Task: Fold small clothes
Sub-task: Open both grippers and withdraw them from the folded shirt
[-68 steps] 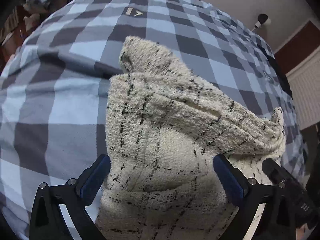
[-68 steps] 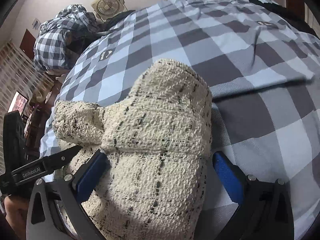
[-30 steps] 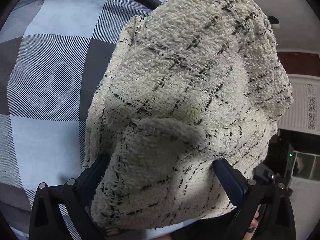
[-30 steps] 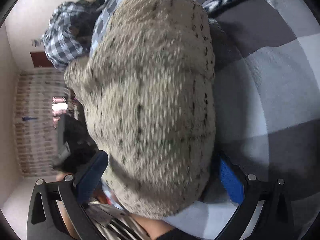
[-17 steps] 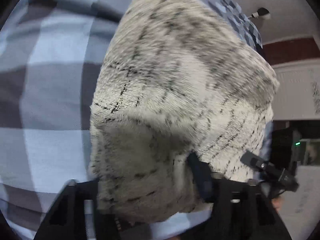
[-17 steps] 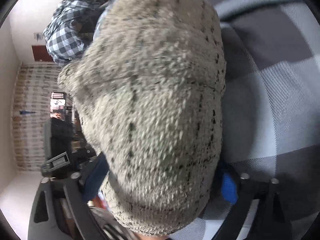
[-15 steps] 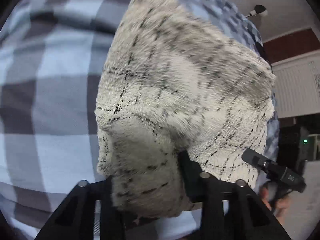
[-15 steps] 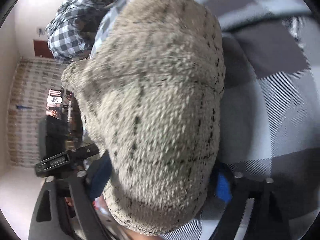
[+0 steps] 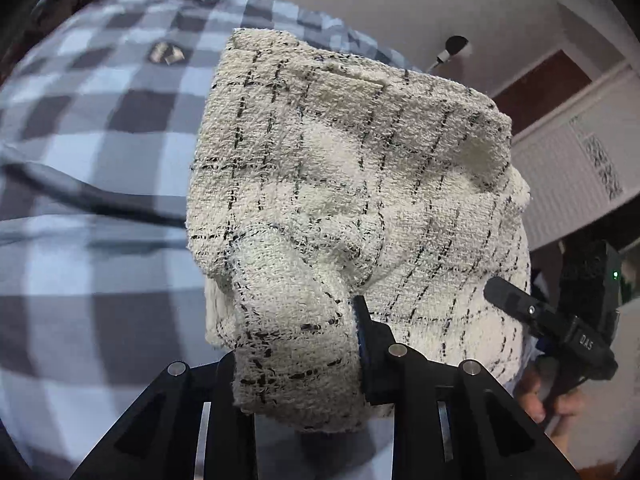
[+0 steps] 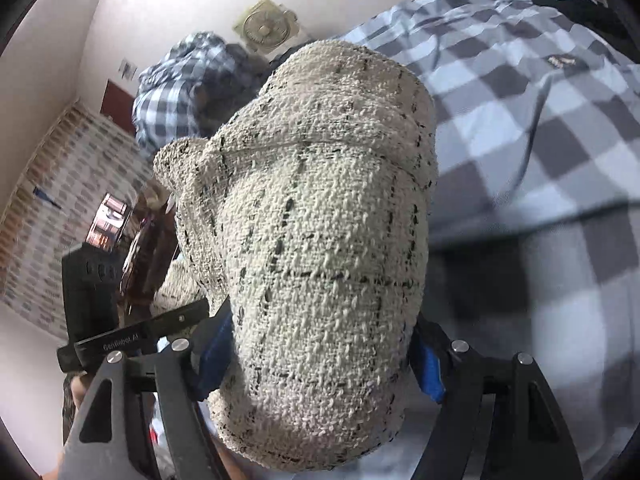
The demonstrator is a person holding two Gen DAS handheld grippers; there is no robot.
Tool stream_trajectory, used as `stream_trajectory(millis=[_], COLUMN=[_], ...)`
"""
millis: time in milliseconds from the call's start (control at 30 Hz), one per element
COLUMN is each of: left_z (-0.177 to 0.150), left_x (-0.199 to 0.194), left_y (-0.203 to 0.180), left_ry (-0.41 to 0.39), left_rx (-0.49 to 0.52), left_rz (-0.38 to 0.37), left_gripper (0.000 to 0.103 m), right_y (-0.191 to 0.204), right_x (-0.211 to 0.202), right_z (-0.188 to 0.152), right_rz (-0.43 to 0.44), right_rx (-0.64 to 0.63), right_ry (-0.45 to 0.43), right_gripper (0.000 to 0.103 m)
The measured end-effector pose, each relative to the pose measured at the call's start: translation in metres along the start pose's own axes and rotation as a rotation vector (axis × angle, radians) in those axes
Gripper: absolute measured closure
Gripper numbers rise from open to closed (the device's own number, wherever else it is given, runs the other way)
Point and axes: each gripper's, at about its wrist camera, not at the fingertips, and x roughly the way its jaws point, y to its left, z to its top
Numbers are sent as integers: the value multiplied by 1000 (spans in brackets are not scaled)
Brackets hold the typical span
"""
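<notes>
A cream knitted garment with thin black check lines hangs bunched above the blue-and-grey checked bed cover. My left gripper has a thick fold of it between its jaws, which are closing; the right pad presses the fold and the cloth hides the left pad. In the right wrist view the garment bulges over my right gripper, whose jaws are closing on a wide wad of it, with both blue pads against the knit. Each view shows the other gripper's black finger at the garment's edge.
The checked bed cover fills the right and far side. A heap of checked fabric and a box fan stand at the bed's far end. A brick-patterned wall is at the left. A hand shows at the lower right.
Both grippers have closed from wide open onto the garment's near edge. They have risen and rolled, which lifts the garment off the bed cover.
</notes>
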Motion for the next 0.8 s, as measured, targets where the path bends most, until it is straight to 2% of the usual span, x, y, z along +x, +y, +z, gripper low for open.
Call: stream_trajectory(millis=[67, 100, 167, 200, 233, 267, 300, 333, 400, 467, 567, 700, 767, 800], left_z=[7, 9, 12, 11, 9, 7, 6, 5, -1, -1, -6, -25, -33, -37], left_x=[18, 36, 50, 56, 57, 58, 59, 58, 51, 38, -1, -50, -73, -81], left_y=[7, 6, 6, 6, 8, 9, 9, 9, 10, 4, -6, -25, -26, -29], left_ry=[26, 42, 38, 22, 9, -7, -20, -25, -38, -70, -158, -265, -309, -329], left_rx=[6, 30, 49, 45, 43, 56, 69, 73, 72, 92, 173, 330, 366, 366], left_rz=[14, 47, 76, 67, 61, 87, 139, 164, 201, 252, 389, 636, 692, 692], left_gripper=[77, 76, 73, 66, 61, 44, 21, 17, 10, 9, 9, 4, 4, 3], right_y=[-14, -25, -51, -76, -84, -97, -110, -123, -125, -116, -91, -49, -19, -16], right_x=[13, 18, 41, 46, 53, 58, 62, 69, 69, 64, 41, -33, -68, -75], right_z=[18, 22, 32, 26, 26, 24, 21, 16, 7, 7, 17, 2, -21, -27], right_rz=[-32, -47, -61, -51, -42, -19, 34, 104, 127, 83, -54, -231, -313, -331], right_rx=[4, 5, 52, 93, 135, 183, 246, 318, 365, 320, 275, 167, 56, 23], right_ry=[15, 29, 84, 113, 126, 130, 142, 172, 196, 179, 144, -79, -169, -189], right_gripper=[32, 32, 32, 32, 30, 22, 18, 15, 6, 6, 6, 5, 5, 5])
